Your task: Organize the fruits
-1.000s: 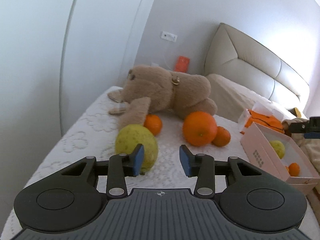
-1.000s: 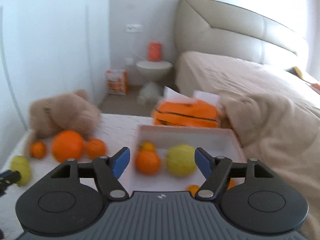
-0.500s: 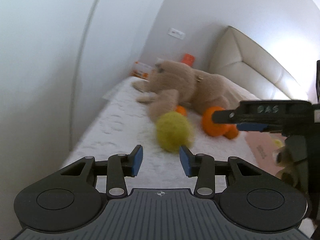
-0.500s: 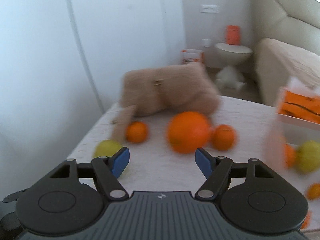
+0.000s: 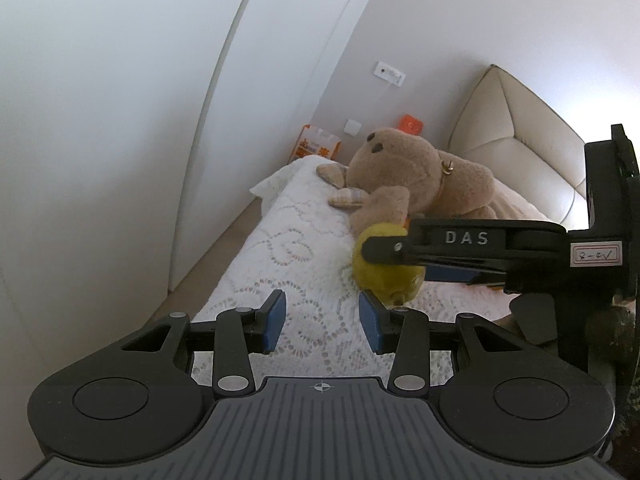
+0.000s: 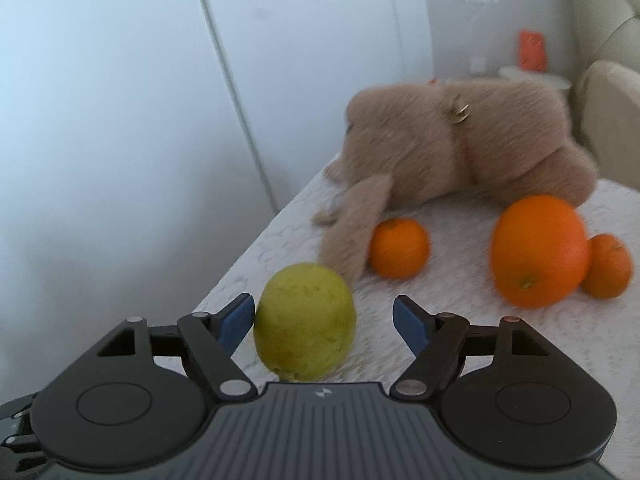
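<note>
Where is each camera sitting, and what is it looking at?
Left wrist: sits on the left gripper, looks along the white cover to the plush bear; its own open fingers show, and the right gripper crossing in.
Right wrist: sits on the right gripper, looks down at the green fruit between its open fingers, with oranges beyond.
Shared: fruit, bear, cover.

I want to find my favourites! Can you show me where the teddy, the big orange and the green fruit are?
teddy (image 6: 472,148), right wrist view, on the middle of its furry body.
big orange (image 6: 538,250), right wrist view, on its front.
green fruit (image 6: 305,320), right wrist view, on its middle, between the open tongs.
</note>
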Available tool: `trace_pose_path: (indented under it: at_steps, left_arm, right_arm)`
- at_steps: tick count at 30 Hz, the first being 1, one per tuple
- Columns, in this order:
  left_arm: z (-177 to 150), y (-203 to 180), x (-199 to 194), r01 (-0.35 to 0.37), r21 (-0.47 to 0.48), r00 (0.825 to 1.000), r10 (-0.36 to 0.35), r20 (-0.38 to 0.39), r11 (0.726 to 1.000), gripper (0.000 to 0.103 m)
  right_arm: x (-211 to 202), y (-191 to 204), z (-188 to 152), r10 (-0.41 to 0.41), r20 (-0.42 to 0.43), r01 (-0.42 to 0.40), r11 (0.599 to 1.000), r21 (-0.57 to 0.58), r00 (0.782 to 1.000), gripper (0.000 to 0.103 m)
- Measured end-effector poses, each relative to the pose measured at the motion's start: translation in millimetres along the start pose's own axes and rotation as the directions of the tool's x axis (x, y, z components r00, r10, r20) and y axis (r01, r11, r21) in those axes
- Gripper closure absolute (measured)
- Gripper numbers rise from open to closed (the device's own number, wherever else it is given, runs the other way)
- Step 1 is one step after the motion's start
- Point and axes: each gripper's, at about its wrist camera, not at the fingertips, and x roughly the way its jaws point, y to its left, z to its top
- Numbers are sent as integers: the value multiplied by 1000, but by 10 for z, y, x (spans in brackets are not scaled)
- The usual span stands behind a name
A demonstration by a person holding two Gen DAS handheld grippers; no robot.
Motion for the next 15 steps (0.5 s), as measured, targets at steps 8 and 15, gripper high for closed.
trace_pose_path:
  at_steps: [8, 15]
  left_arm:
    - [-35, -52, 48, -44, 45, 998, 45, -33, 998, 58]
    - [-49, -35, 50, -35, 40, 999, 37, -39, 999, 58]
  right_arm:
    - [128, 92, -101, 16, -58, -18, 999, -34, 998, 40]
    - [-81, 116, -165, -24, -45, 19, 994, -109, 999, 46]
